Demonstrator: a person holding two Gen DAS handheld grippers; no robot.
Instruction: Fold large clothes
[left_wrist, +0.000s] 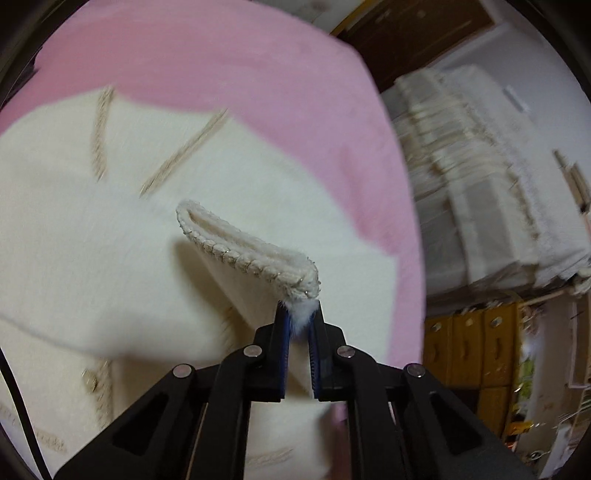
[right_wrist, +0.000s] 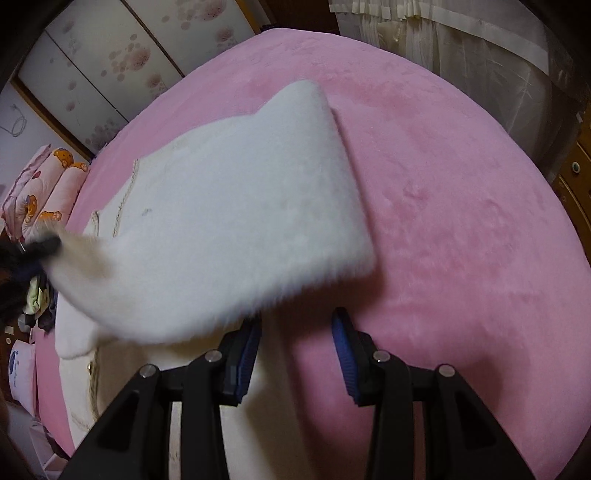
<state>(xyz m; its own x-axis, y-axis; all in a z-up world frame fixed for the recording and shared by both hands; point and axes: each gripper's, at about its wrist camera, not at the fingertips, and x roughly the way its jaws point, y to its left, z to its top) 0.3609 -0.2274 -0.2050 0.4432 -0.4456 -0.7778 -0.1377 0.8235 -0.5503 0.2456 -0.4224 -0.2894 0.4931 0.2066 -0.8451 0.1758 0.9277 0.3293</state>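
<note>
Pink bed (right_wrist: 443, 184) | cream coat (right_wrist: 229, 229) lies on it | left gripper (left_wrist: 298, 314) clamped on sleeve cuff (left_wrist: 255, 258), lifted | right gripper (right_wrist: 295, 332) half open, empty | advice: carry cuff straight across body, lay flat.

Blurred curtain (left_wrist: 480, 177); garment (right_wrist: 221, 206) cut off below.
</note>
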